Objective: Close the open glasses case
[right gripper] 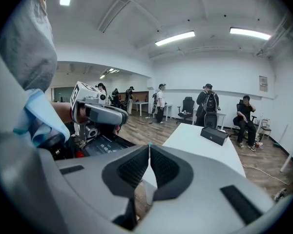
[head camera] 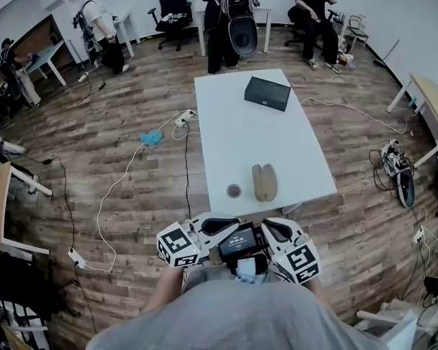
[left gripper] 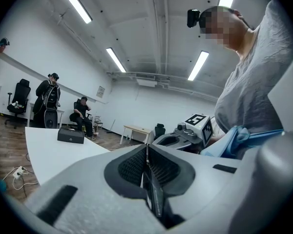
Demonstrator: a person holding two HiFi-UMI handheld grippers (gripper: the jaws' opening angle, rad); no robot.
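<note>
Glasses case (head camera: pixel 263 182) lies open by the near edge of the white table (head camera: pixel 226 115), with neither gripper at it yet.
Left gripper (left gripper: pixel 147 149) and right gripper (right gripper: pixel 150 149) are held close to the person's body, each with its jaws pressed together on nothing. Closing the case well probably means steadying one half with one gripper, tipping the other half over with the other, and keeping clear of the small round object (head camera: pixel 233 190) just to its left.

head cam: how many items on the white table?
3. A black box sits at the far end of the white table; the open glasses case is near the near edge; a small round object lies just left of it. None look hidden.
</note>
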